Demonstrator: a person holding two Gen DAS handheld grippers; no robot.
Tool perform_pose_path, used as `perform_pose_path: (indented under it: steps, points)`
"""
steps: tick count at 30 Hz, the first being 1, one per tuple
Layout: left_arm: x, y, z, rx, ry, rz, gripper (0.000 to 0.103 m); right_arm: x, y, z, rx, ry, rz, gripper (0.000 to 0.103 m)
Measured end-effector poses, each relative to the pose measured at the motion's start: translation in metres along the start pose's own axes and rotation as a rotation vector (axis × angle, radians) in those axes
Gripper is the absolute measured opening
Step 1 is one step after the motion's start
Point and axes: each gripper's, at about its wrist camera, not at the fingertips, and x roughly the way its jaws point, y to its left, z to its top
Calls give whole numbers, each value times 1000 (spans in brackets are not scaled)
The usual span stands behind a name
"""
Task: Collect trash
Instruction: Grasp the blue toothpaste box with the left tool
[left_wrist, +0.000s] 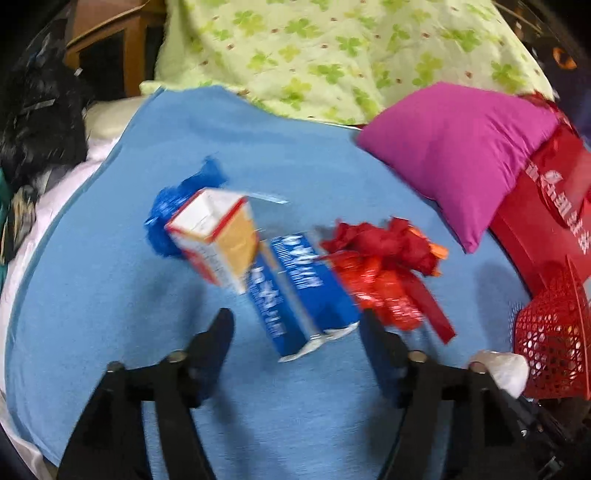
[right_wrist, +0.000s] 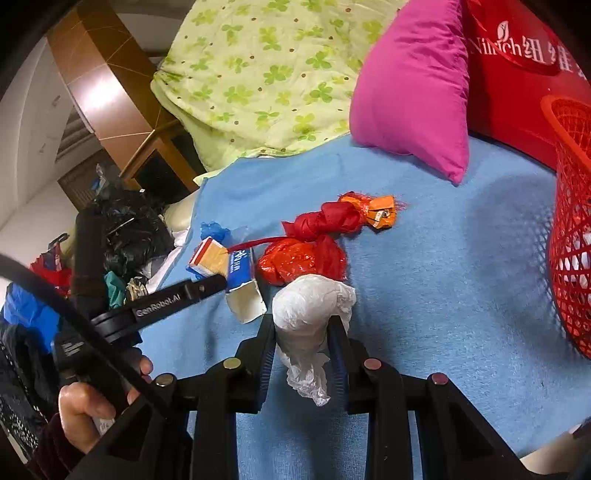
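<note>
On the blue blanket (left_wrist: 110, 295) lie a blue carton (left_wrist: 295, 291), a white and orange box (left_wrist: 218, 236), a crumpled blue bag (left_wrist: 173, 206) and a red plastic wad (left_wrist: 384, 273). My left gripper (left_wrist: 297, 325) is open, its fingers on either side of the carton's near end without pressing on it. My right gripper (right_wrist: 303, 323) is shut on a white plastic wad (right_wrist: 310, 314), held above the blanket. The right wrist view also has the red plastic wad (right_wrist: 303, 254), an orange wrapper (right_wrist: 380, 208), the blue carton (right_wrist: 240, 275) and a finger (right_wrist: 199, 290) of the left gripper.
A red mesh basket (right_wrist: 572, 258) stands at the right edge of the blanket. A pink pillow (right_wrist: 410, 85) and a red bag (right_wrist: 517, 96) lie behind it. A green clover quilt (right_wrist: 258, 81) is at the back, black bags (right_wrist: 125, 229) at the left. A hand (right_wrist: 85, 410) holds the left gripper's handle.
</note>
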Motion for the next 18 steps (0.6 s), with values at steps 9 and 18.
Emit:
perform_pose_path:
  steps: [9, 18]
  points:
    - [53, -3, 1, -40, 96, 106, 75, -6, -17, 4, 23, -10, -17, 30]
    - [28, 40, -5, -74, 39, 94, 41, -11, -9, 2, -25, -31, -18, 30]
